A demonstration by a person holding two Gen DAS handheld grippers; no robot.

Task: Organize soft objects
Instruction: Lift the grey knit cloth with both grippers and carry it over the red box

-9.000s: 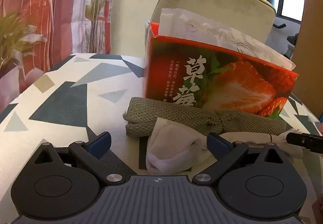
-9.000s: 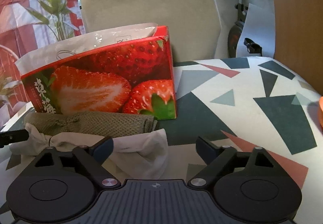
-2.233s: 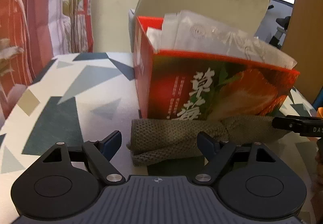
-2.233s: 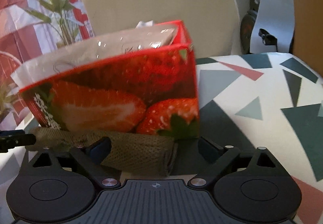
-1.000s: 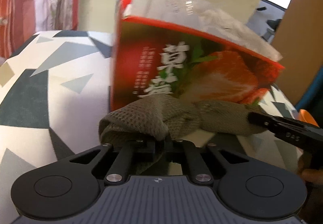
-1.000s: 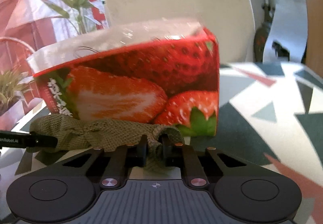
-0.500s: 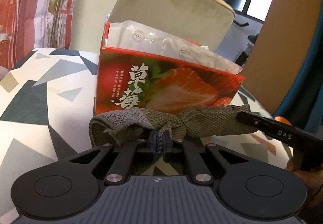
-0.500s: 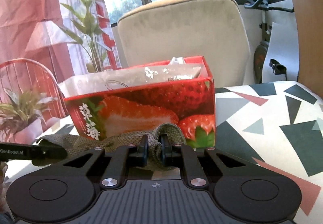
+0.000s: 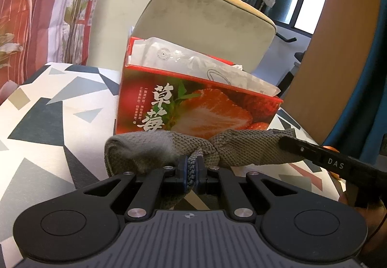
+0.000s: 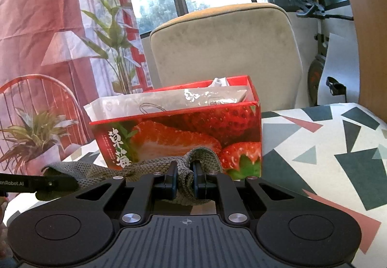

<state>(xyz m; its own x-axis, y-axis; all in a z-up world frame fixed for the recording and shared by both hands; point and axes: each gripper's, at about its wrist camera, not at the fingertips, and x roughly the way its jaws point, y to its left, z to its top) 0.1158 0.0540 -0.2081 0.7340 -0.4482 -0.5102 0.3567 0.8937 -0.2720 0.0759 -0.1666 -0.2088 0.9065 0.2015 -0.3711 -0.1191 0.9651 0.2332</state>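
An olive-green knitted cloth [image 9: 145,149] hangs lifted in front of a red strawberry box [image 9: 198,108], stretched between both grippers. My left gripper [image 9: 192,170] is shut on the cloth's left end. My right gripper [image 10: 184,179] is shut on the right end of the cloth [image 10: 200,156]. In the left wrist view the right gripper's finger [image 9: 321,156] comes in from the right over the cloth. In the right wrist view the left gripper's finger [image 10: 36,183] shows at the left edge. The strawberry box [image 10: 193,132] is open-topped and holds a clear plastic bag [image 9: 193,62].
The table wears a white cloth with grey, dark and pink triangles [image 10: 326,154]. A beige chair [image 10: 225,50] stands behind the box. Red curtains and a plant [image 10: 31,132] are at the left. A wooden panel [image 9: 333,50] rises at the right.
Both grippers have risen and pulled back with the green cloth, lifting it off the table. The box now looks lower and farther away. Both stay shut.
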